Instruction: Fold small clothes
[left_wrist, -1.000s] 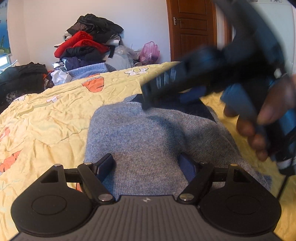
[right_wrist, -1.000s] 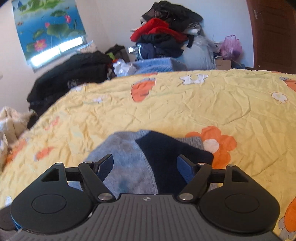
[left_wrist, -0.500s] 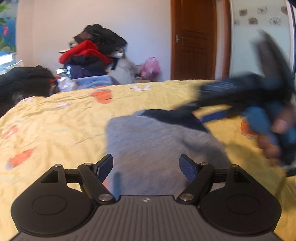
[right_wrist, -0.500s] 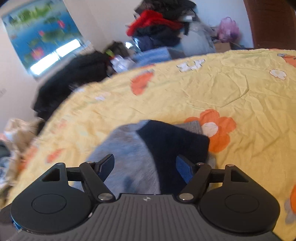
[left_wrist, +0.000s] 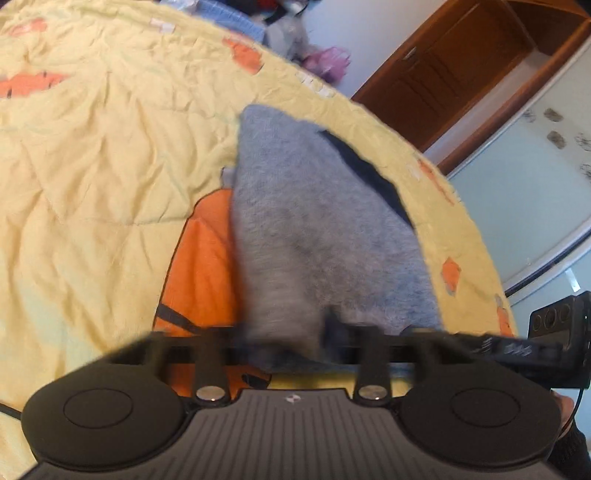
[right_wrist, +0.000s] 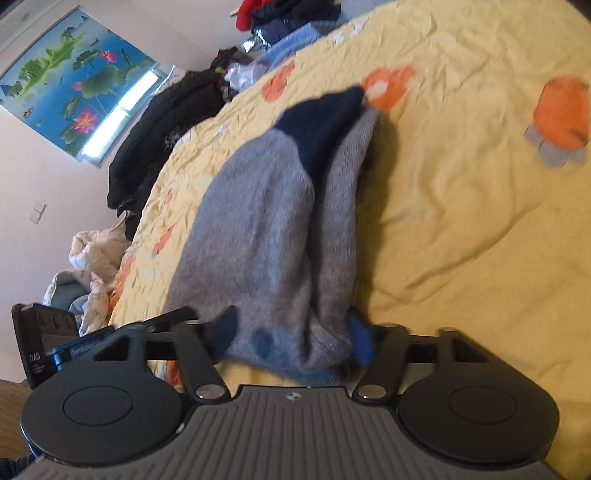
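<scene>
Yellow bedding with orange flowers, the bedspread (left_wrist: 92, 155), fills my left wrist view, and the grey sweater (left_wrist: 317, 221) lies on it. My left gripper (left_wrist: 291, 332) has just been closing, and its fingers now pinch the near edge of the sweater, though that part looks blurry. Only this view shows me the brown door (left_wrist: 454, 70) and a pale cupboard (left_wrist: 528, 177). My right wrist view shows the same sweater (right_wrist: 258, 221) bunched up, with its dark blue part (right_wrist: 325, 122) at the far end. My right gripper (right_wrist: 291, 332) has been closing too, and its blue pads (right_wrist: 360, 338) squeeze the thick near end. Only here I see the lotus picture (right_wrist: 74, 77) and a black clothes pile (right_wrist: 155, 140).
</scene>
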